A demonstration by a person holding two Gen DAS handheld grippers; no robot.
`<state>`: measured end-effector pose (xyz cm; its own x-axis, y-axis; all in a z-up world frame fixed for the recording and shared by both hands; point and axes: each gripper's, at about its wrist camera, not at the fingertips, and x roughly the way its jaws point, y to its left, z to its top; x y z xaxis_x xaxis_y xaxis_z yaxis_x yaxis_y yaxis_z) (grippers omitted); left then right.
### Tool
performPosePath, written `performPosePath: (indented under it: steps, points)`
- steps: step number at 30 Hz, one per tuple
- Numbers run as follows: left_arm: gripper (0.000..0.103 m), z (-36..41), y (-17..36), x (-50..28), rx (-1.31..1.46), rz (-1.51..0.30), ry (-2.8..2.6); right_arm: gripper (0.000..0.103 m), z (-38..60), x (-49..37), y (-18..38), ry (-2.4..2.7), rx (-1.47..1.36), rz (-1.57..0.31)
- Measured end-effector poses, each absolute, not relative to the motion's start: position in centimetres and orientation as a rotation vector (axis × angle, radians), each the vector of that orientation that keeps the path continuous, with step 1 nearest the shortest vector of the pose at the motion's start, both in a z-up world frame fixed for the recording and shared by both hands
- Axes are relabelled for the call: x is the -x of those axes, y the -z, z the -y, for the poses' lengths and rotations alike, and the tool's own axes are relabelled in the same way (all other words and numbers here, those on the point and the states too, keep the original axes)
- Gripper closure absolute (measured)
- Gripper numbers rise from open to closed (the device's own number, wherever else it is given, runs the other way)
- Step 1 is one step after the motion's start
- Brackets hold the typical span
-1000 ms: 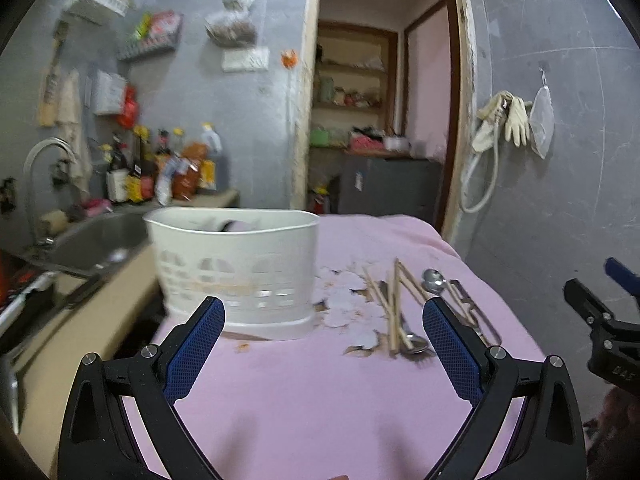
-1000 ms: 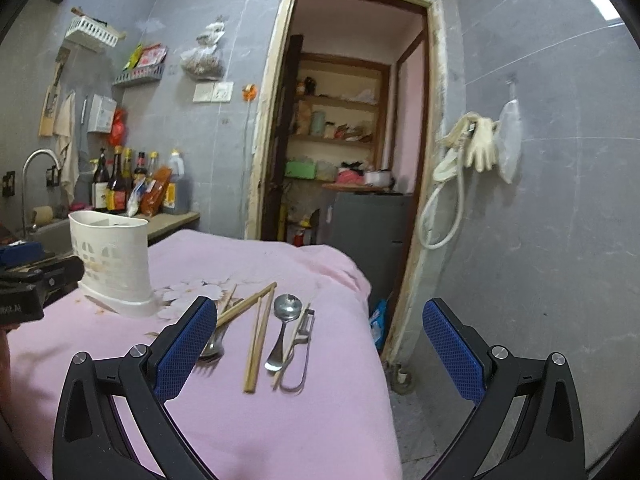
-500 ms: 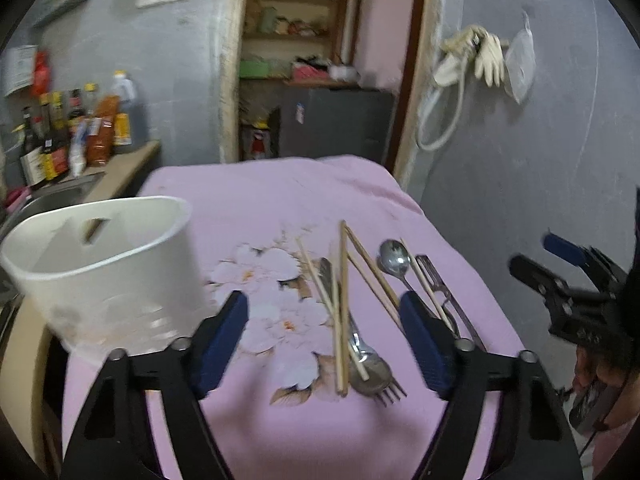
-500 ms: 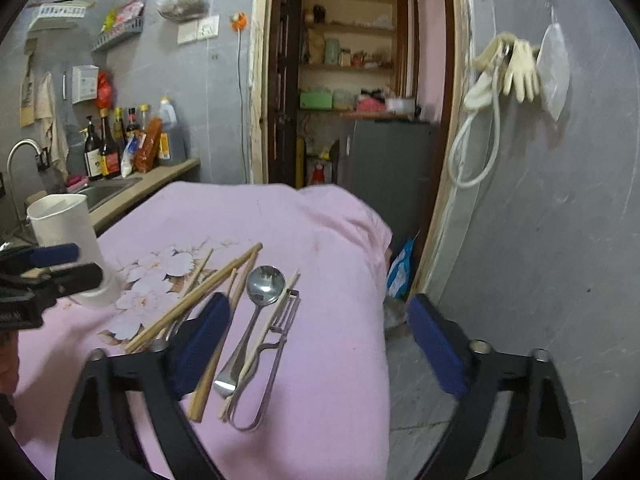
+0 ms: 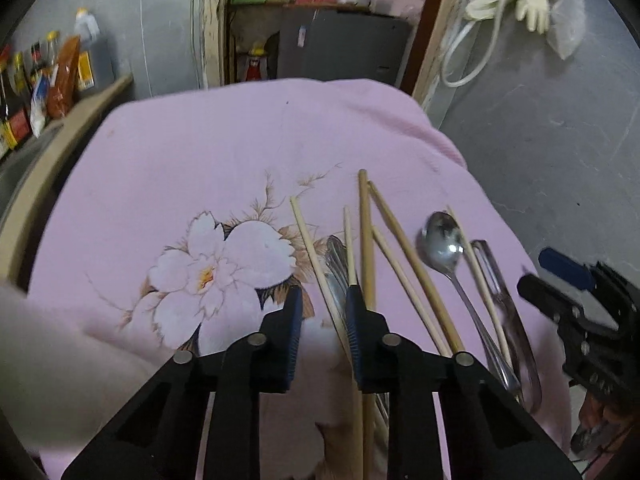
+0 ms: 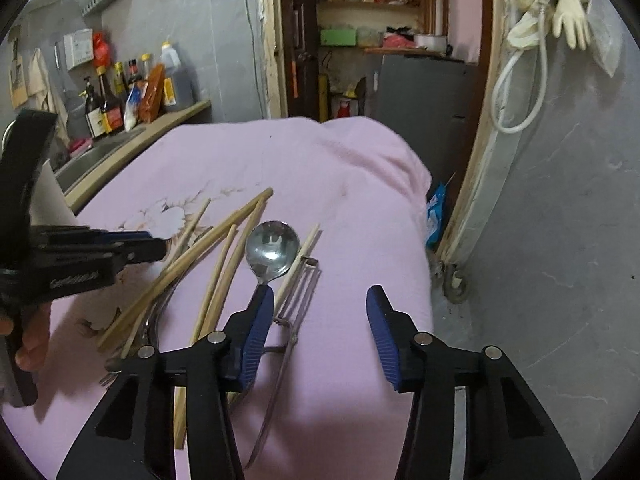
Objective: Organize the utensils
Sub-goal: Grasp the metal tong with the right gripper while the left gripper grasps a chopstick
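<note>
No brand or label can be read: the bottles (image 6: 108, 104) on the far left counter carry red and yellow labels too small to make out, and the raised lettering on the side of the left gripper's arm, seen from the right wrist view, is blurred.

The tabletop is covered by a pink cloth (image 5: 224, 152) printed with a large white flower (image 5: 216, 264). On its right half lie the utensils: a loose bundle of pale wooden chopsticks (image 5: 366, 240), a silver metal fork (image 5: 338, 268) partly under them, a silver metal spoon (image 6: 273, 249) with its bowl toward the far side, and a metal peeler (image 5: 500, 292) nearest the right edge, with one more chopstick between spoon and peeler.

The left gripper (image 5: 322, 304), black with blue pads, has just been closing its jaws; they stand narrow, low over the cloth, with one thin chopstick and the fork handle in the gap. I cannot tell whether the pads press on them. The right gripper (image 6: 320, 304) has also been closing its jaws and is about half open, its left pad over the spoon handle, the peeler below the gap, nothing gripped.

Beyond the table are grey tiled walls, a wood-framed doorway (image 6: 280, 40) into a storeroom with shelves, a steel sink at far left, and pale rubber gloves (image 6: 568, 12) and a white hose hanging on the right wall.
</note>
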<state>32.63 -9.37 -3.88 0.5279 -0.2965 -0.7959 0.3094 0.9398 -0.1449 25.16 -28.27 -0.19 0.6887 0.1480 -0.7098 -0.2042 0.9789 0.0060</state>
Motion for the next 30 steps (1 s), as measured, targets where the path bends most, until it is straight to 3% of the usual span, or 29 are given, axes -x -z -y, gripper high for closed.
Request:
performPosePath:
  steps: [11, 22, 26, 30]
  points:
    - [0.094, 8.9, 5.5, -36.3, 0.030, -1.060, 0.377, 0.074, 28.4, -28.5, 2.2, -0.203, 0.012, -0.894]
    - [0.101, 9.1, 5.1, -38.1, 0.100, -1.152, 0.388, 0.076, 27.9, -29.5, 2.2, -0.192, 0.008, -0.983]
    - [0.101, 9.3, 4.7, -36.5, 0.110, -1.150, 0.393, 0.090, 27.9, -30.0, 2.0, -0.208, -0.032, -1.043]
    - [0.101, 8.8, 4.3, -34.7, 0.150, -1.127, 0.410, 0.092, 27.6, -29.7, 1.7, -0.219, -0.058, -1.076]
